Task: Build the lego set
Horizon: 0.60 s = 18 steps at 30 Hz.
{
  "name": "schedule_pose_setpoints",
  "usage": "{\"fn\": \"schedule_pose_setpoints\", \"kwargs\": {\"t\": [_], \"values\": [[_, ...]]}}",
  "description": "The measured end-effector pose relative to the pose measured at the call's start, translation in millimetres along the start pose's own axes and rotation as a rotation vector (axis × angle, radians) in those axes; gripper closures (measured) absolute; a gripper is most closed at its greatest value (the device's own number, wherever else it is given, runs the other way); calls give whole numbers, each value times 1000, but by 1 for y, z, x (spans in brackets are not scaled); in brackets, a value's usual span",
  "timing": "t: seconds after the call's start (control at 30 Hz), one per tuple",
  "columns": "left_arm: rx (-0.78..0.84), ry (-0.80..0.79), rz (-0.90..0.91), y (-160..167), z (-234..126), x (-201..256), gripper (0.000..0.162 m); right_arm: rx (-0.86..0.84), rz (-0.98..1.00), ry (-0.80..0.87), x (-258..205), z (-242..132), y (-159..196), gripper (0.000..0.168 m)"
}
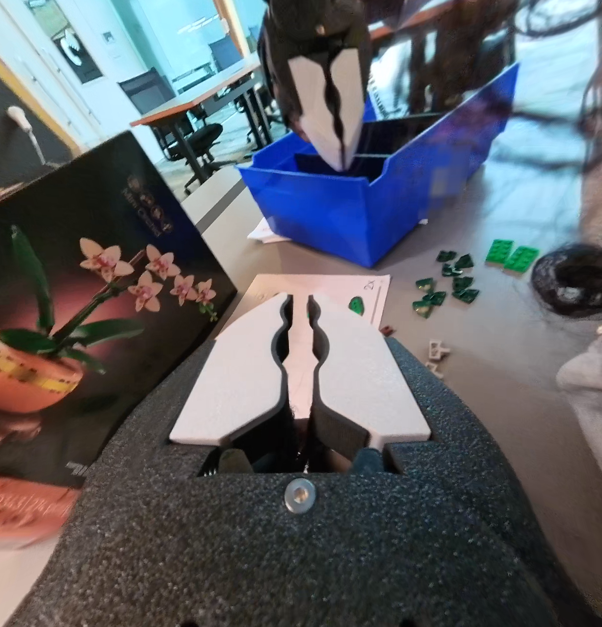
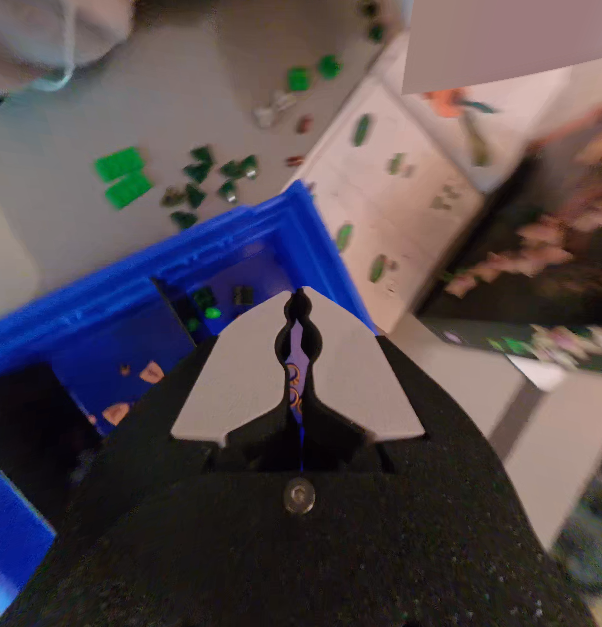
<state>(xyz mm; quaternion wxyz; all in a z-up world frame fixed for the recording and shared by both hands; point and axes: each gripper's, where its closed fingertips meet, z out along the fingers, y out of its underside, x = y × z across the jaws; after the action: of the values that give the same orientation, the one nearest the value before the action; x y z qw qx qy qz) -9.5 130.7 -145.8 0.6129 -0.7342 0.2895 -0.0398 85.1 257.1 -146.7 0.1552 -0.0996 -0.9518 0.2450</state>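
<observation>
My left gripper (image 1: pixel 300 298) hovers over the white instruction sheet (image 1: pixel 326 285). Its fingers stand a little apart, with the sheet showing through the gap and nothing pressed between the pads. My right gripper (image 2: pixel 299 291) is shut, its tips meeting over a corner compartment of the blue bin (image 2: pixel 225 230). It also shows in the left wrist view (image 1: pixel 340 166), pointing down into the bin (image 1: pixel 343 210). I see nothing between its tips. Small green and dark pieces (image 2: pixel 208 302) lie in that compartment. Tan pieces (image 2: pixel 150 371) lie in the one beside it.
The set's box with the orchid picture (image 1: pixel 89 271) stands left of the sheet. Dark green pieces (image 1: pixel 445 285), two bright green plates (image 1: pixel 512 256), white pieces (image 1: pixel 437 349) and a brown piece (image 1: pixel 387 328) lie on the grey table. A black cable bundle (image 1: pixel 571 281) and a sleeve (image 1: pixel 585 373) are at the right.
</observation>
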Motion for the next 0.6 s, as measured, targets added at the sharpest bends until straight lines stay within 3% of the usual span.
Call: {"fn": "schedule_pose_setpoints", "kwargs": {"t": [0.13,0.2,0.23,0.27,0.37,0.47,0.6], "values": [[83,56,-22,-18,17,9,147,216,313,538,12,-73,-55,166],[127,88,-25,-30,33,15,139,273,501,845,-1,-104,-69,156],[134,93,-20,-35,44,17,137,262,571,941,-16,-107,-72,143],[112,99,-11,-37,55,19,133,226,623,990,-33,-100,-72,126],[-16,146,8,-35,87,27,125,44,822,1057,-74,-56,-53,106],[-70,289,-56,-32,105,50,128,-169,946,1106,-92,-23,-20,120],[-70,325,-87,-32,110,66,126,-499,837,1031,-98,-5,12,129]]}}
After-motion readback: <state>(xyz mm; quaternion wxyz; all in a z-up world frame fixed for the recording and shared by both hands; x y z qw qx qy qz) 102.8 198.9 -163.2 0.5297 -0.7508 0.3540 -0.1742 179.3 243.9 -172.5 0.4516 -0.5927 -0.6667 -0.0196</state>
